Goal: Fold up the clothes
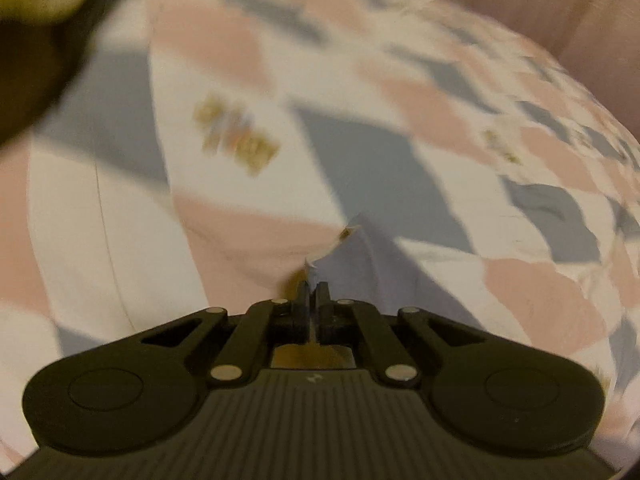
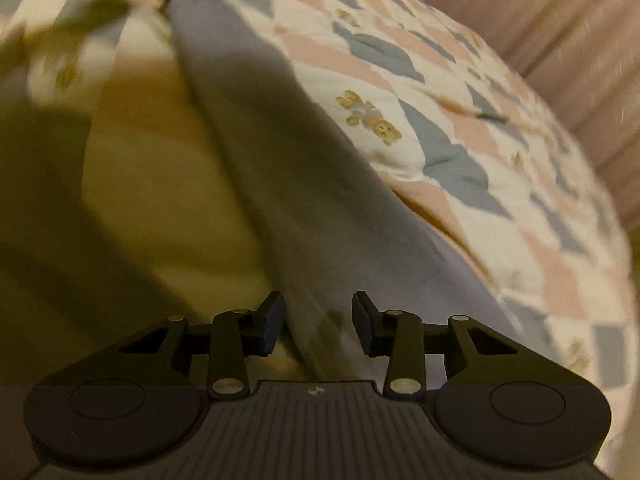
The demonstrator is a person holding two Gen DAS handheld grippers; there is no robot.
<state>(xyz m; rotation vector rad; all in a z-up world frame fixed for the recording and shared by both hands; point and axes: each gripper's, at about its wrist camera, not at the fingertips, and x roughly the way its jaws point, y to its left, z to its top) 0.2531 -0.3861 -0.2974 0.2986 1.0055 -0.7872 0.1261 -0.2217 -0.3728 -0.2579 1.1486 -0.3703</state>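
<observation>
Your left gripper (image 1: 313,294) has its jaws pinched together on a thin edge of the garment (image 1: 360,256), a pale lavender-grey cloth whose corner sticks up just past the tips with a small tag-like scrap. Your right gripper (image 2: 318,320) has its jaws spread apart, and a fold of the same garment (image 2: 304,208) runs up between them; you cannot tell whether the pads touch it. Seen from the right wrist, the cloth is smooth and plain, rising in 1 long ridge, with a yellowish blurred surface to its left. Beyond the garment lies the bed quilt (image 2: 460,152), cream with pink and grey-blue diamonds and small teddy-bear prints. Behind the quilt stands a pink ribbed headboard (image 2: 540,40).
</observation>
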